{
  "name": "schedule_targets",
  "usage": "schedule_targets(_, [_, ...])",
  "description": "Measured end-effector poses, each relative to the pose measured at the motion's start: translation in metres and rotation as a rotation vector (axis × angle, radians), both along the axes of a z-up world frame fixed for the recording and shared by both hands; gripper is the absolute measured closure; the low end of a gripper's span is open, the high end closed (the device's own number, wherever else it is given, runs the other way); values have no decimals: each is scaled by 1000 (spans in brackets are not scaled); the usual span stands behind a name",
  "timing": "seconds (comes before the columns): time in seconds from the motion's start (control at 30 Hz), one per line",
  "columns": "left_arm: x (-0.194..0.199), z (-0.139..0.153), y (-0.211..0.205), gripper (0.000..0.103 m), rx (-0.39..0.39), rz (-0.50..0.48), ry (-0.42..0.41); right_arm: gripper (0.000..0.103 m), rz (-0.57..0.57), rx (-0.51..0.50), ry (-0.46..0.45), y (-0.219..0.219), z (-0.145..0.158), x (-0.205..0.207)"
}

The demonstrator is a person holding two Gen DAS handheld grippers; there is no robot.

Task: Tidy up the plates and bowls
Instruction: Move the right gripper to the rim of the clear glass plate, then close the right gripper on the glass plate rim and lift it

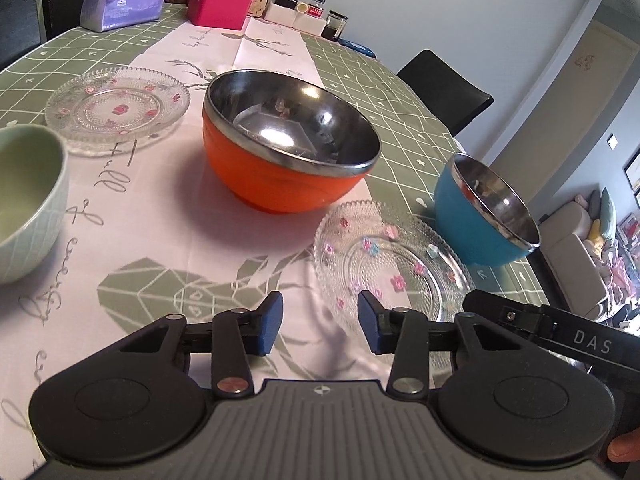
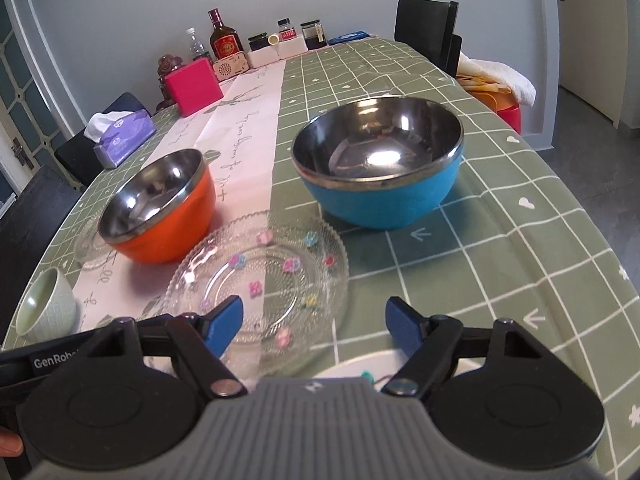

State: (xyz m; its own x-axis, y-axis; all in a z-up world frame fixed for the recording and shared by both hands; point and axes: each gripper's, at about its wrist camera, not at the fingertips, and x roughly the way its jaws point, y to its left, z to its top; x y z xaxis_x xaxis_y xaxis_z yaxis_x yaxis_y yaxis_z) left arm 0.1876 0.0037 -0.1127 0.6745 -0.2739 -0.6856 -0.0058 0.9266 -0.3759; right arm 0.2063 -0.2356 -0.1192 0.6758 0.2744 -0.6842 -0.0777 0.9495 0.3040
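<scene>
- The left gripper [image 1: 319, 323] hovers over the table [image 1: 360, 68] with its blue pads parted about halfway and nothing between them; its right pad [image 1: 370, 322] overlaps the near plate's edge in the left wrist view, but whether they touch cannot be told.
- The right gripper [image 2: 314, 325] has its jaws wide apart and holds nothing; its left pad [image 2: 224, 328] sits over the near rim of the near plate [image 2: 260, 280].
- The near plate, clear glass with small coloured flowers, lies flat half on the pale runner [image 2: 248, 136], half on the green checked cloth.
- The orange bowl [image 1: 288, 156], steel inside, stands upright on the runner, just beyond and left of that plate.
- The blue bowl [image 2: 378, 160], also steel-lined, stands upright on the green cloth, just beyond and right of the plate.
- A second glass plate [image 1: 118, 110] lies farther left, behind the orange bowl in the right wrist view.
- A pale green bowl [image 1: 24, 204] stands at the left edge, near that second plate.
- A tissue pack [image 1: 122, 6], pink box [image 1: 222, 0], bottles and jars stand at the table's far end.
- A white plate edge [image 2: 360, 364] shows under the right gripper.
</scene>
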Motion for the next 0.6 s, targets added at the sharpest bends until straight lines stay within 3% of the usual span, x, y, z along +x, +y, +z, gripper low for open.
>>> schedule_targets(0.13, [11, -1, 1, 58, -12, 5, 0, 35, -14, 12, 14, -5, -4, 15])
schedule_targets(0.3, [20, -3, -3, 63, -1, -7, -13, 56, -39, 64, 55, -14, -16, 24])
schedule_targets(0.6, [25, -5, -10, 85, 31, -22, -30, 91, -51, 141, 52, -21, -26, 26])
